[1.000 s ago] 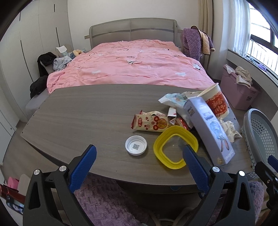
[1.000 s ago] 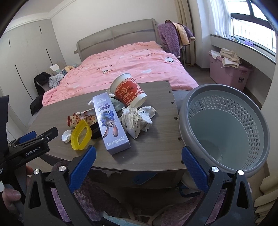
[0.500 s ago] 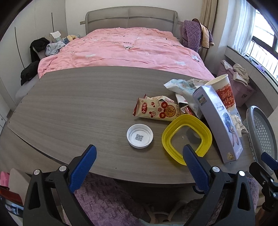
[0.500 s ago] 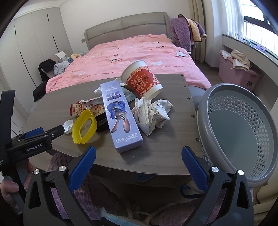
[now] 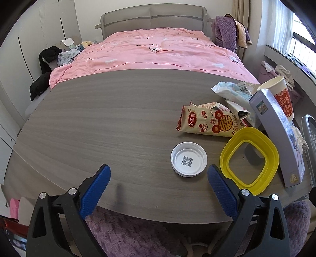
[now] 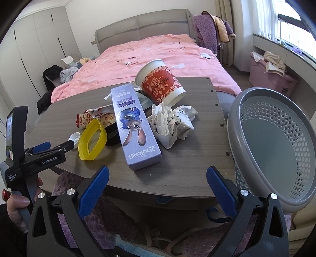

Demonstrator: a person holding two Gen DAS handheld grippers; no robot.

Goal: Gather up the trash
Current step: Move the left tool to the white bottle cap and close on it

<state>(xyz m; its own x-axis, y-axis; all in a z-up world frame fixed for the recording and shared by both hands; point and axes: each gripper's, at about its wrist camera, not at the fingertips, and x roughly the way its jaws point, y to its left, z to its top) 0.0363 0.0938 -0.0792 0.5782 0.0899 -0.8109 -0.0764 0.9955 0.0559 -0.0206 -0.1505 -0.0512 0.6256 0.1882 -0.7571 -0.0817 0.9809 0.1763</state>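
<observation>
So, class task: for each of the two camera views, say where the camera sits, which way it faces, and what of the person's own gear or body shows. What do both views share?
Left wrist view: sits on the left gripper, facing across the table toward the bed; its blue fingers show.
Right wrist view: sits on the right gripper, facing the table's right end and grey basket; its own fingers, the left gripper and a hand show.
Shared: yellow lid, Zootopia box, red cup, bed.

Bedroom: grey wood-grain table [image 5: 98,122] before a bed [image 5: 158,51] with pink cover and grey headboard [image 6: 142,25]; white wardrobes [image 6: 39,39] at left; daylit window [image 6: 292,17] at right.
</observation>
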